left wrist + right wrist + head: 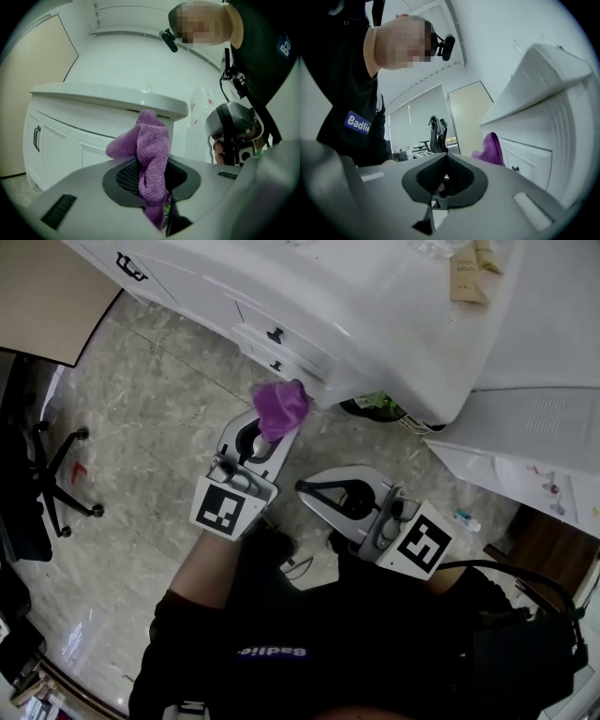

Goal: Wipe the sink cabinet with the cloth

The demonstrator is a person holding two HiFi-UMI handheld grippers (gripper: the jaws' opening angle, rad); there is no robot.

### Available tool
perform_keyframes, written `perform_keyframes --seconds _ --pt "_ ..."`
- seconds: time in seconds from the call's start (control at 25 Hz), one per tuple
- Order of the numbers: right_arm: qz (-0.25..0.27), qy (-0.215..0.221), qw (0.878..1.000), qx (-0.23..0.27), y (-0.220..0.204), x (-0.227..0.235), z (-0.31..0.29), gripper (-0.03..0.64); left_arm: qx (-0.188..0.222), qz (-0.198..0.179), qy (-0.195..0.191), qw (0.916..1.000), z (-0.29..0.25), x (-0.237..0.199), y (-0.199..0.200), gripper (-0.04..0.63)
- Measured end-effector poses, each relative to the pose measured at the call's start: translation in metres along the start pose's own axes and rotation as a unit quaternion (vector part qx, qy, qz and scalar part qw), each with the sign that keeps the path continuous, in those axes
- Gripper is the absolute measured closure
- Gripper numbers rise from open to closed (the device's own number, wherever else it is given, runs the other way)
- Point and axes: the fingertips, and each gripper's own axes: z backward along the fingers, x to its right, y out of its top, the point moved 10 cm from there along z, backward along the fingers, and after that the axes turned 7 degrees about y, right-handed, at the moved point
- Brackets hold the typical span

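A purple cloth point(279, 407) sticks up out of my left gripper point(267, 435), which is shut on it just in front of the white sink cabinet point(281, 315). In the left gripper view the cloth point(152, 145) is bunched between the jaws, close to the cabinet's drawer fronts point(61, 140); whether it touches them I cannot tell. My right gripper point(305, 488) hangs lower and to the right, pointing left, shut with nothing in it. The right gripper view shows the cloth point(491, 149) beside the cabinet point(548, 140), beyond my shut right gripper point(445, 180).
Black drawer handles point(276, 335) stick out from the cabinet. A green object point(375, 404) lies at the cabinet's foot. A black office chair point(37, 484) stands at the left, a white unit point(534, 437) at the right. Small packets point(469, 277) lie on the countertop.
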Motion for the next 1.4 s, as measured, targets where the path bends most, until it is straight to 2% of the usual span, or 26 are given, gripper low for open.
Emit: perform_keyframes --seconds 0.2,0.4,0.68,0.84,0.96,1.04,1.28,1.4 --pt "0.009 -0.005 1.000 0.012 0.082 -0.037 0.013 0.620 -0.013 -0.011 0.000 0.9999 0.023 0.034 0.095 0.511" --pt "0.017 -0.001 1.000 0.016 0.189 -0.084 0.026 0.620 -0.011 0.005 0.015 0.9998 0.057 0.075 0.206 0.511" --pt "0.053 0.022 0.998 0.023 0.318 -0.150 0.067 0.620 -0.032 -0.017 0.007 0.9993 0.093 0.167 0.333 0.511" --pt "0.060 0.053 0.996 0.026 0.367 -0.188 0.102 0.620 -0.053 -0.009 0.042 0.9977 0.116 0.216 0.379 0.511" --pt "0.067 0.080 0.994 0.017 0.389 -0.211 0.125 0.620 -0.040 0.007 0.072 0.9966 0.128 0.239 0.405 0.511" --pt "0.069 0.081 0.994 0.019 0.400 -0.223 0.133 0.620 -0.023 0.018 0.085 0.9960 0.137 0.248 0.418 0.511" --pt "0.101 0.043 0.994 0.027 0.424 -0.269 0.139 0.620 0.002 0.026 0.066 0.9974 0.172 0.270 0.451 0.511" --pt "0.096 0.021 0.995 0.028 0.426 -0.289 0.138 0.620 0.009 0.022 0.052 0.9984 0.188 0.277 0.464 0.511"
